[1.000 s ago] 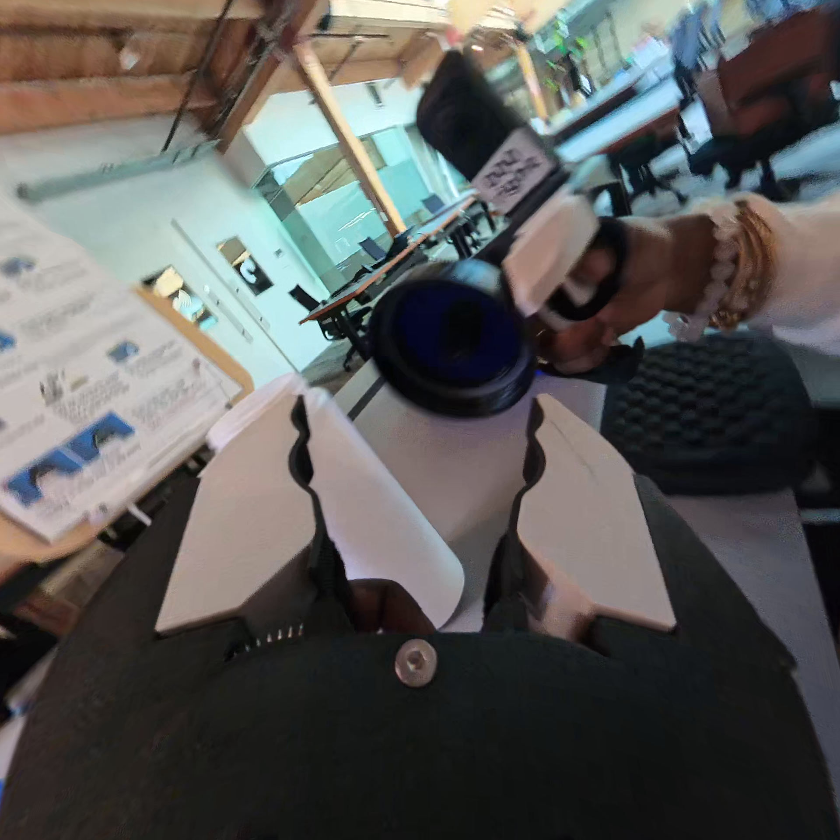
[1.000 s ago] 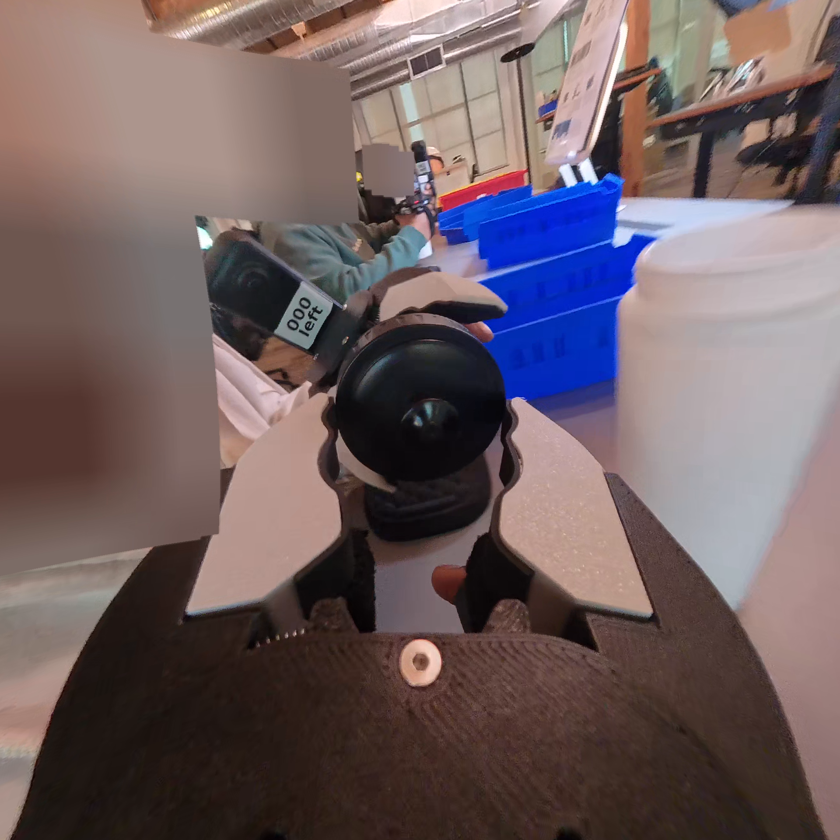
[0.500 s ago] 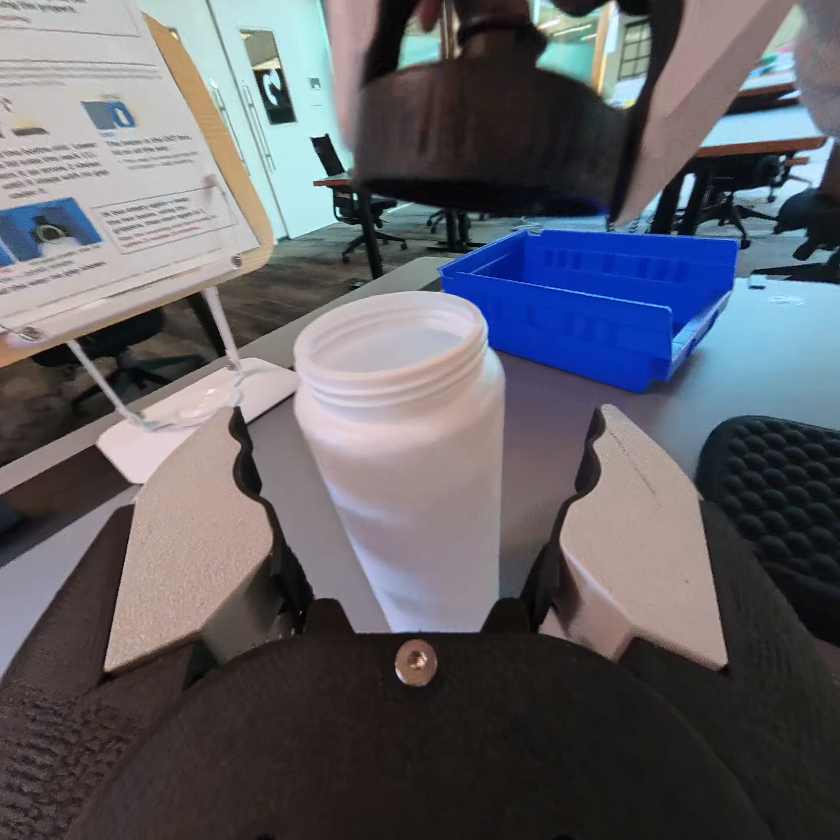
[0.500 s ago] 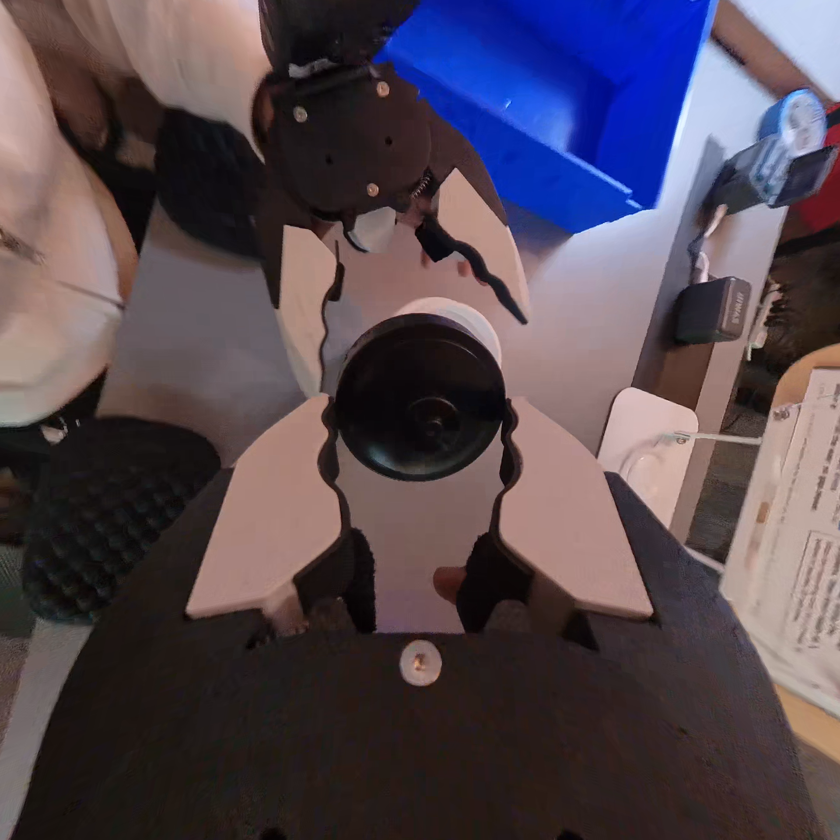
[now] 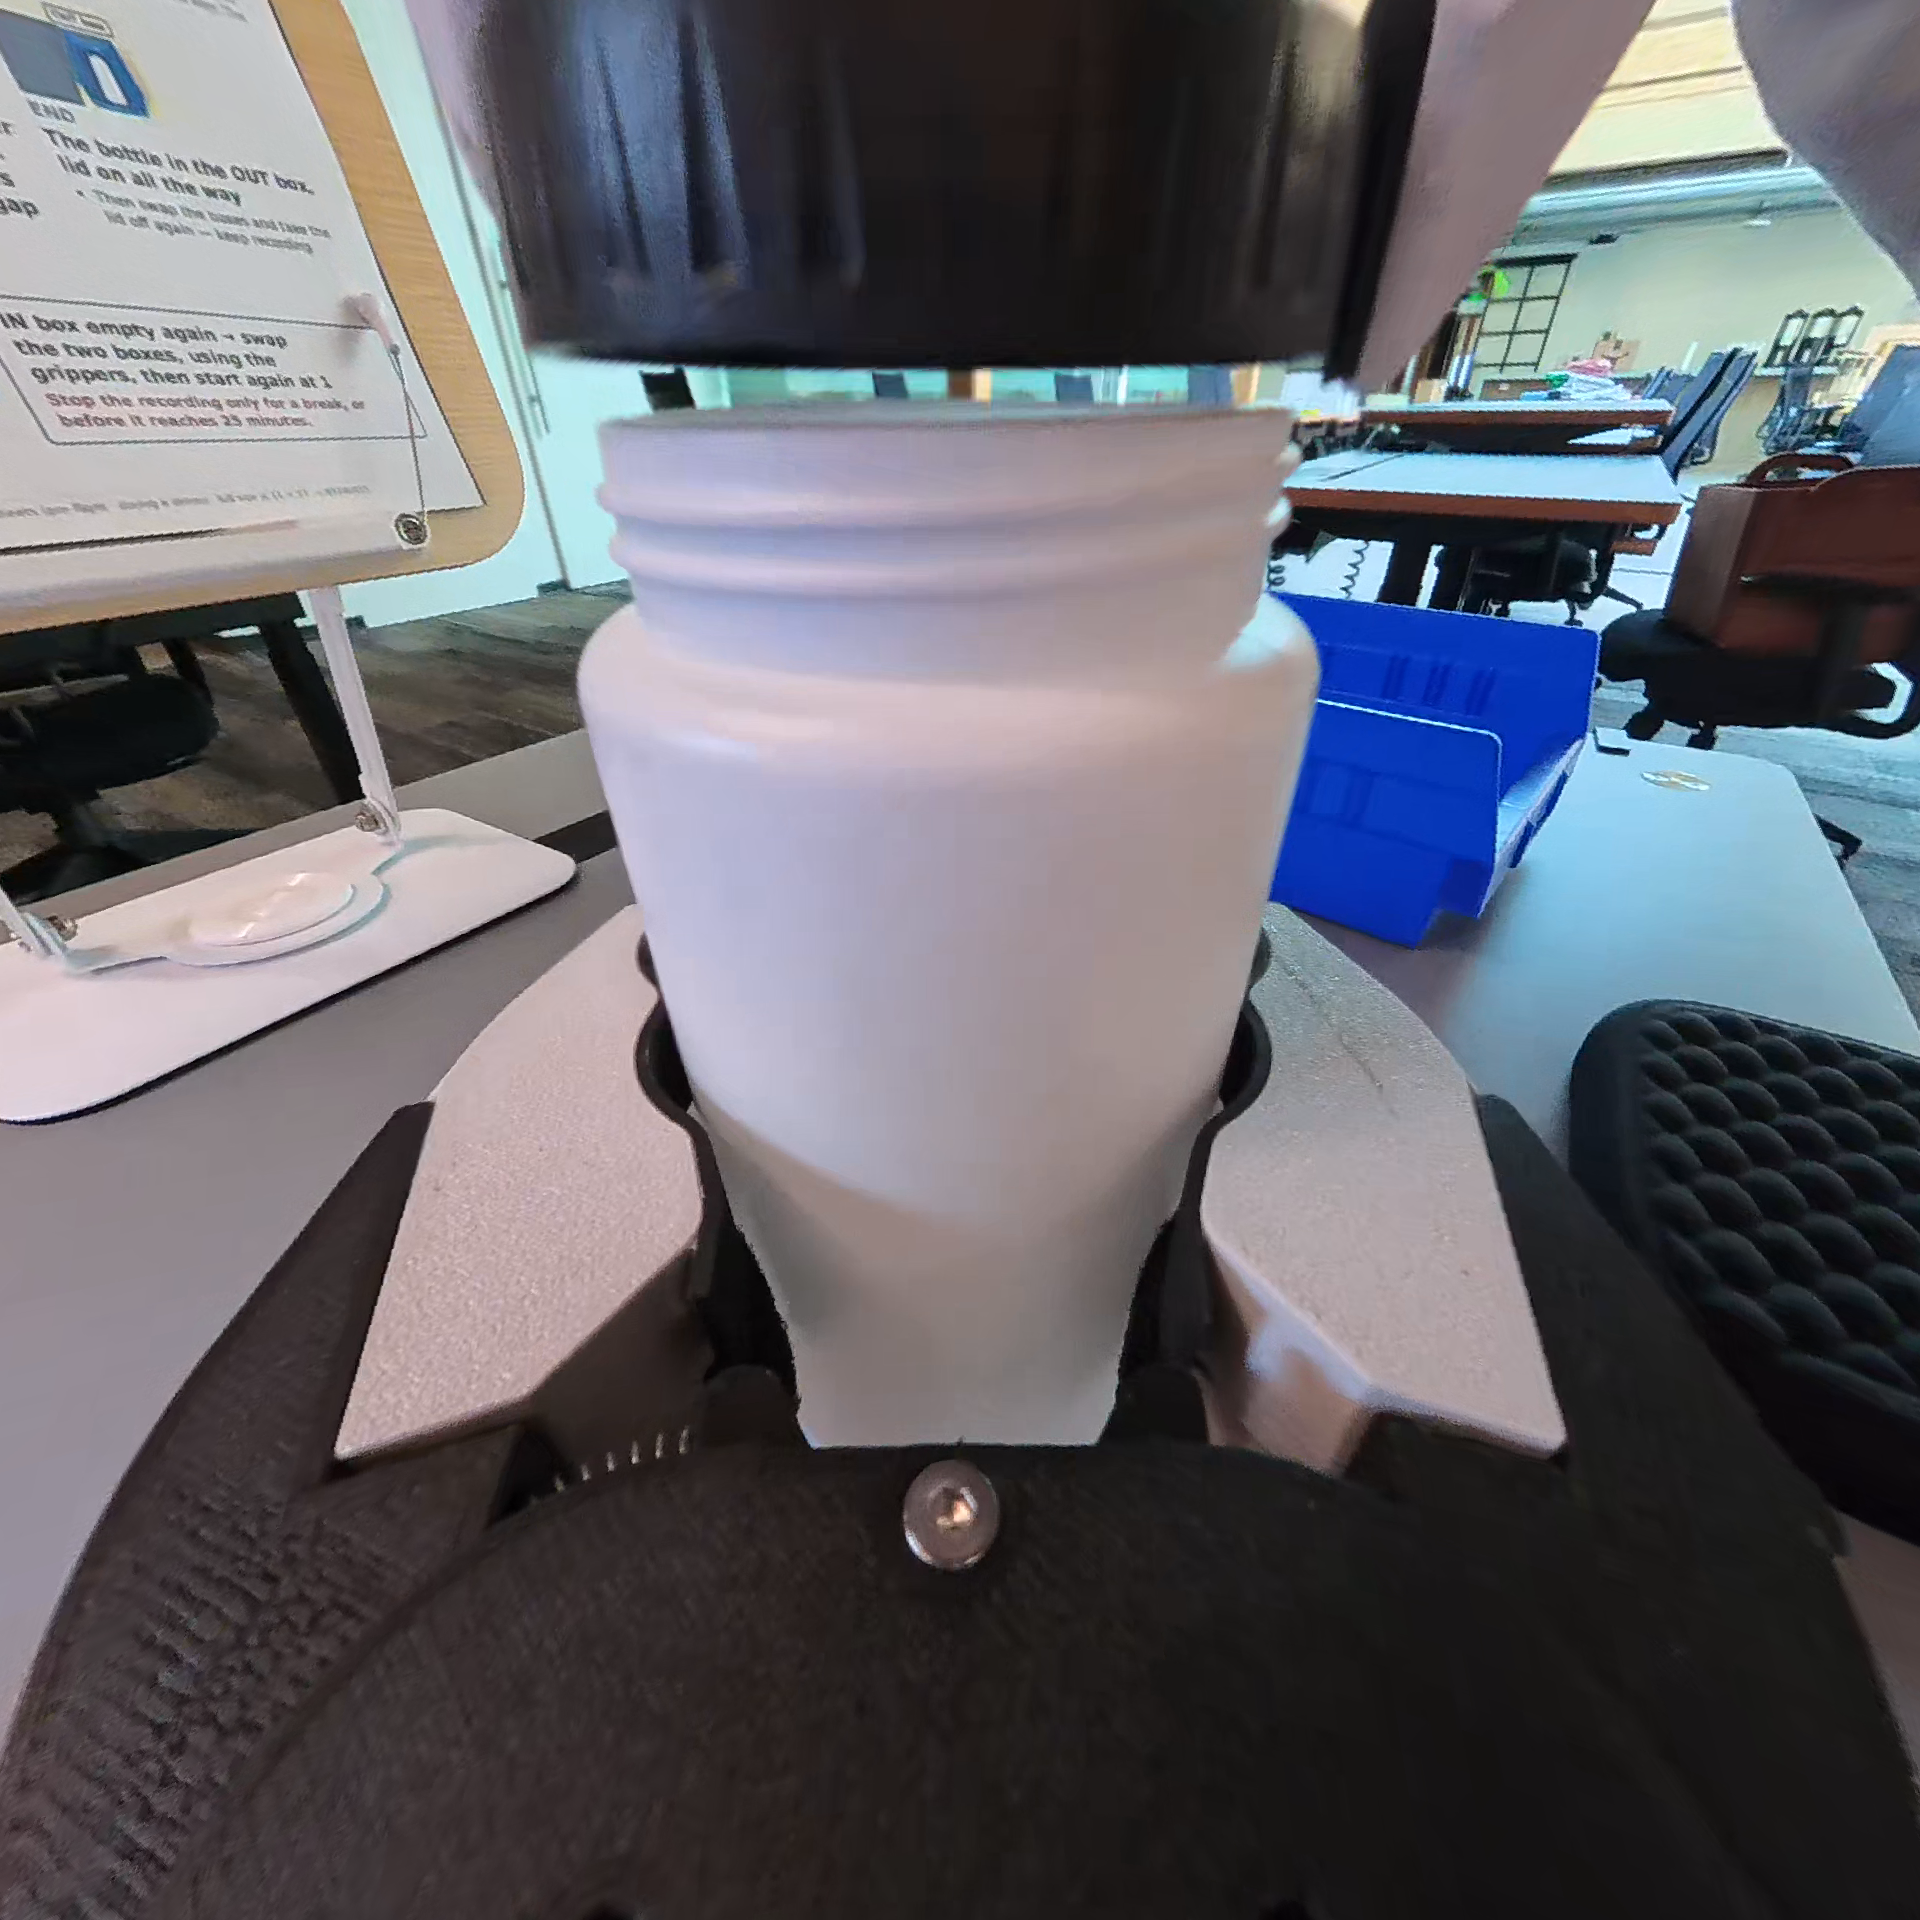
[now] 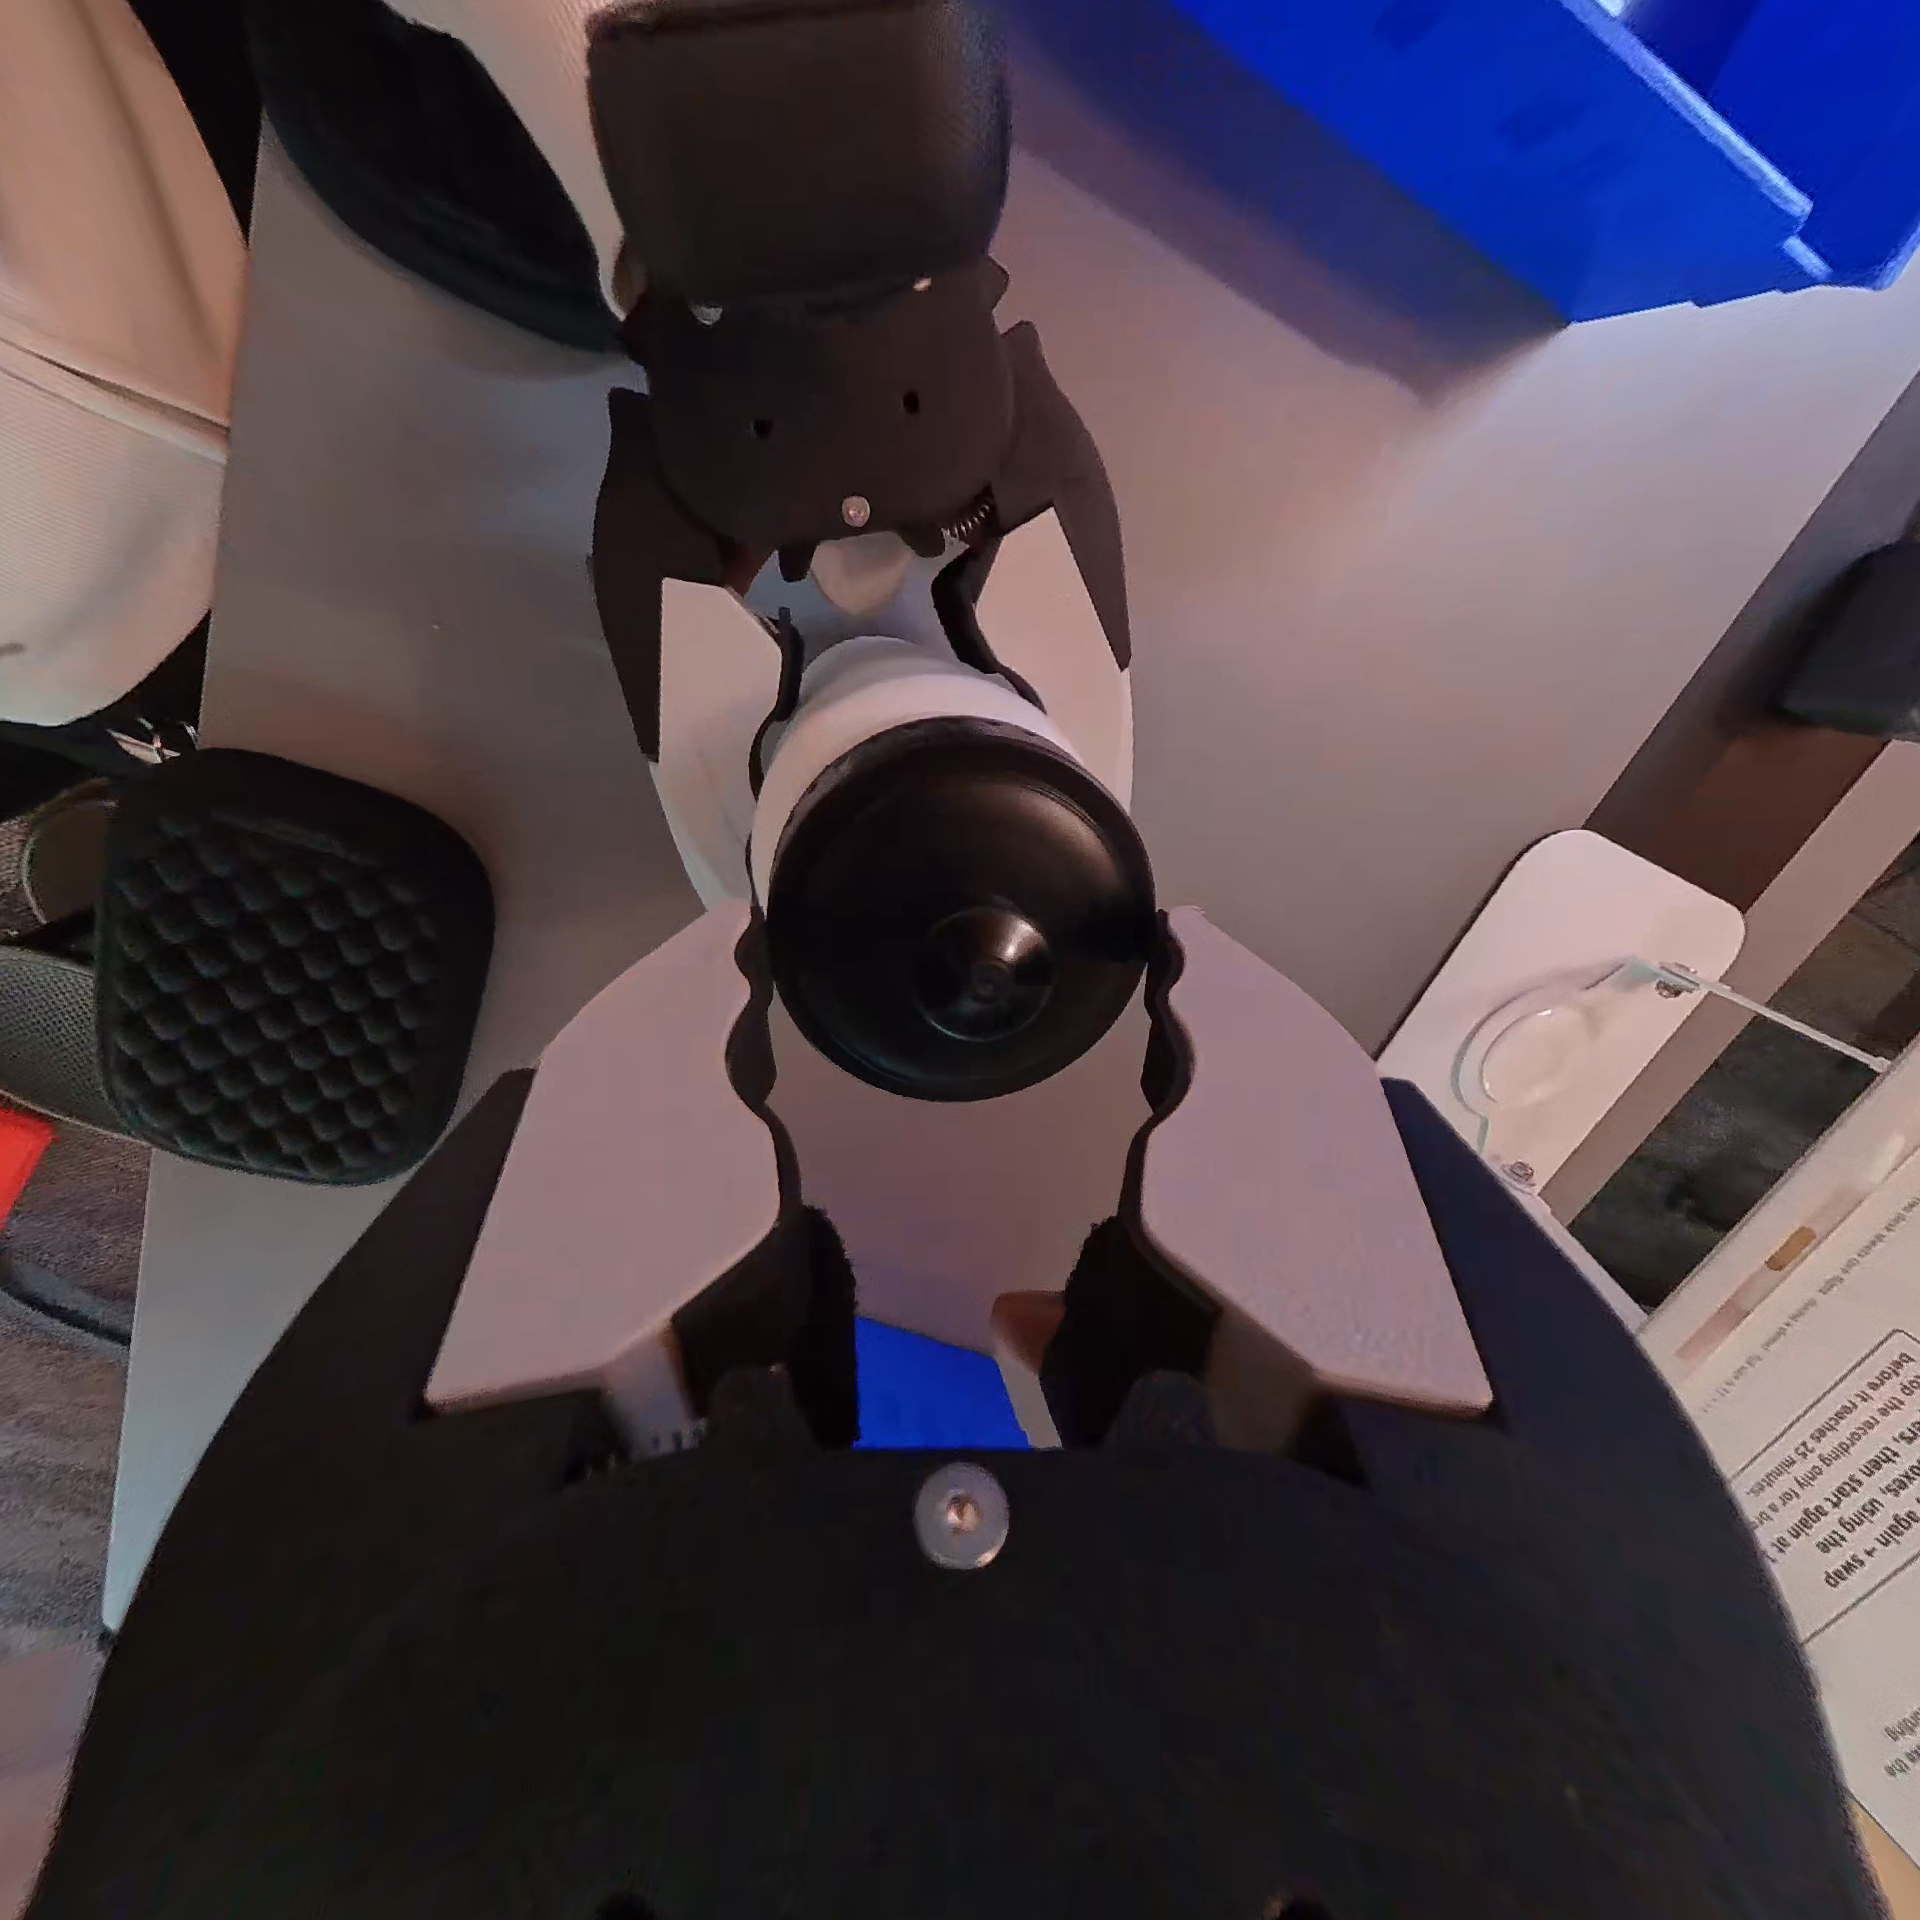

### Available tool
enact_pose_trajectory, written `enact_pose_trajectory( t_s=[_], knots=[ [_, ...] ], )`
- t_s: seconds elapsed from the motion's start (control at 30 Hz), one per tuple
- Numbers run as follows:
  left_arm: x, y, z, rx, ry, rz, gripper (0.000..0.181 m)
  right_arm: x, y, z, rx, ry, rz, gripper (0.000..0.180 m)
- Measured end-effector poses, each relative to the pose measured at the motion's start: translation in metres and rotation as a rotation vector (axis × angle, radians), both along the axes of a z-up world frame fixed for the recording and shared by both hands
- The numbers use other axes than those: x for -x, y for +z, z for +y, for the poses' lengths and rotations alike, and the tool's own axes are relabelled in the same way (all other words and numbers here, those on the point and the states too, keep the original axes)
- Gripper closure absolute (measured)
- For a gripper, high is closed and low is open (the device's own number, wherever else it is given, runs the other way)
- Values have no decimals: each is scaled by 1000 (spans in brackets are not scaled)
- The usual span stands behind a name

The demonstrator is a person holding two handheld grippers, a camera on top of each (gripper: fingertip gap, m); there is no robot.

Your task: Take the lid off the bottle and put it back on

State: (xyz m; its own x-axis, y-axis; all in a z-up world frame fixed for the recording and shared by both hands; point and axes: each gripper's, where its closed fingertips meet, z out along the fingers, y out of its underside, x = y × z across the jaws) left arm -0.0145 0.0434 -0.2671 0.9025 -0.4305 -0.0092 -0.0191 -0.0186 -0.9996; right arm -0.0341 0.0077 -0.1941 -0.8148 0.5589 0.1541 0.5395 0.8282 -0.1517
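The white bottle (image 5: pixel 940 883) is held upright by the left gripper (image 5: pixel 945 1049), whose jaws are clamped against the lower body on both sides. The mouth is open and the threaded neck (image 5: pixel 940 520) is bare. The bottle appears to be kept at the grey table (image 5: pixel 208 1143); whether its base rests on the table cannot be told.

The black lid (image 5: pixel 935 177) is gripped by the right gripper (image 6: pixel 961 951), with the fingertips pressed on its rim at left and right. The lid is seen directly above the neck, and a thin gap is visible between its lower edge and the bottle rim, so it is not yet seated.

Key relation: in the right wrist view the lid (image 6: pixel 961 914) is nearly centred over the bottle (image 6: pixel 894 696), whose long axis is lined up along the gripper's viewing direction. The lid looks roughly level, though motion blur is present. The put-back step is judged to be in progress: a straight descent along the bottle axis is called for, then a twist. Cross-threading is the risk if the lid is tilted.

A blue bin (image 5: pixel 1423 779) is seen behind, and a sign stand (image 5: pixel 260 904) to the left.
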Motion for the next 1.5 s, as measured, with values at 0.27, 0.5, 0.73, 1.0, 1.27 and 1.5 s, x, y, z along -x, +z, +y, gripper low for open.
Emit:
enact_pose_trajectory(
  t_s=[0.27,0.5,0.73,1.0,1.27,1.5],
  knots=[
    [-1,1,0,-19,-2,-8,80,-2,-9,-2,18,-5,-5,110],
    [-2,2,1,-36,11,-13,81,-4,-10,0,-11,-115,-17,109],
    [-2,2,2,-39,18,-12,80,-4,-13,3,-137,-361,-16,108],
    [-3,2,-1,-37,-23,-19,80,10,-1,-12,435,-47,268,44],
    [-11,3,-5,-60,-98,-31,80,2,33,-11,1219,95,751,57],
    [-15,4,-7,-66,-125,-37,80,5,-1,-39,1201,85,477,93]
  ],
)
